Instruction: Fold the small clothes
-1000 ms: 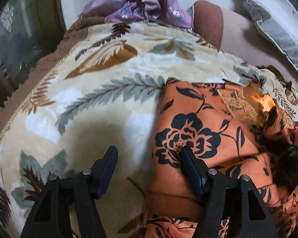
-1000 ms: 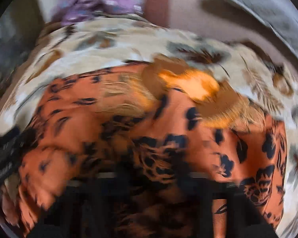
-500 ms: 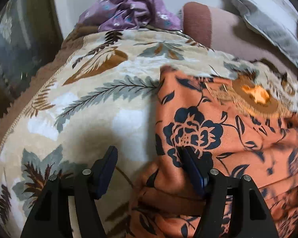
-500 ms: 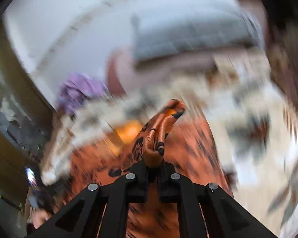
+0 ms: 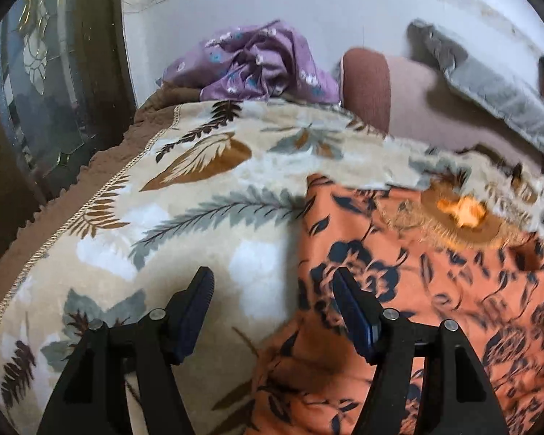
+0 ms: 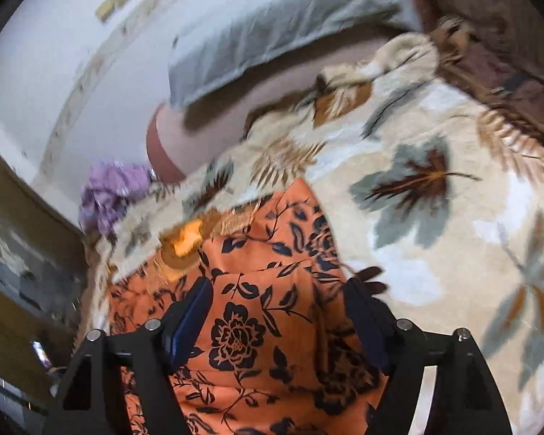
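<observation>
Item one: the orange garment with a dark blue flower print (image 5: 409, 290) lies spread on the cream plush blanket with brown and grey leaf patterns (image 5: 185, 224) that covers the bed. It has a round brown and gold embroidered patch (image 5: 460, 217) near its far edge.

Your left gripper (image 5: 272, 290) hovers over the garment's left border, fingers apart; one finger stands over the blanket, the other (image 5: 348, 301) over the orange cloth. Nothing is pinched between them.

Your right gripper (image 6: 279, 304) sits above the same garment, near its right border. Its fingers have just been opening and now stand wide apart, with flat orange cloth showing between them and none gripped.

Item two: a crumpled purple cloth with small pale flowers (image 5: 257, 65) rests at the far end of the bed, against the white wall (image 5: 308, 7).

Item three: a grey pillow (image 6: 272, 25) lies on a pinkish-brown cushion (image 5: 417, 90) beyond the blanket.

No containers show in either view.
</observation>
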`<state>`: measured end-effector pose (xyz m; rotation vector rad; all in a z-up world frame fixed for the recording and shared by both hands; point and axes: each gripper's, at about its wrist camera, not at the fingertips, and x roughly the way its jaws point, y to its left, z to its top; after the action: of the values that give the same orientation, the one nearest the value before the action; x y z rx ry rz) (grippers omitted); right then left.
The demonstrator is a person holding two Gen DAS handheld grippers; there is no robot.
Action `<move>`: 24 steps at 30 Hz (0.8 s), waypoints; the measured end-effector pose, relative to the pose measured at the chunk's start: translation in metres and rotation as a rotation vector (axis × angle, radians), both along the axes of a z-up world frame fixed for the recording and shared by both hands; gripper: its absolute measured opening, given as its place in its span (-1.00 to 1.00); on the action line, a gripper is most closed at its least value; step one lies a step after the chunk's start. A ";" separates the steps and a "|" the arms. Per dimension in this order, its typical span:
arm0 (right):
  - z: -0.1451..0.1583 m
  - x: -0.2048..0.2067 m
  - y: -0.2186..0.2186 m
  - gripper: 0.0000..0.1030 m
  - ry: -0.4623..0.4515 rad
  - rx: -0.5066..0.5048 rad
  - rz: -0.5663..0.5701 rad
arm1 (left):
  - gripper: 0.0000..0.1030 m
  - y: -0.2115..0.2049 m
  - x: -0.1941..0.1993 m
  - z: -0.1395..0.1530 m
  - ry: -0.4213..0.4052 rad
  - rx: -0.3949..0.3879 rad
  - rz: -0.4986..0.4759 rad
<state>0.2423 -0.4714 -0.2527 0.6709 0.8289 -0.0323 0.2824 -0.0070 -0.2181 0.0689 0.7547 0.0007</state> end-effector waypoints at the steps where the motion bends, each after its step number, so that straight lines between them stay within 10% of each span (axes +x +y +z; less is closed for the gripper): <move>1: -0.009 0.010 0.004 0.37 0.024 -0.010 0.014 | 0.35 -0.001 0.001 -0.001 0.004 -0.002 -0.008; 7: -0.036 0.048 0.033 -0.75 0.139 -0.148 0.074 | 0.35 -0.007 0.012 -0.017 0.055 0.039 0.005; 13: 0.028 0.043 0.029 -0.81 -0.105 -0.224 -0.018 | 0.35 -0.012 0.013 -0.018 0.042 0.068 0.017; 19: -0.032 0.059 -0.004 -0.81 0.098 -0.225 -0.101 | 0.35 -0.012 0.016 -0.027 0.075 0.091 0.045; 24: 0.008 0.025 0.012 -0.80 -0.097 -0.151 -0.040 | 0.35 -0.018 0.007 -0.013 0.022 0.037 -0.001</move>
<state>0.2675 -0.4590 -0.2449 0.5419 0.7119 -0.0964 0.2891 -0.0254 -0.2310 0.1051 0.7771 0.0127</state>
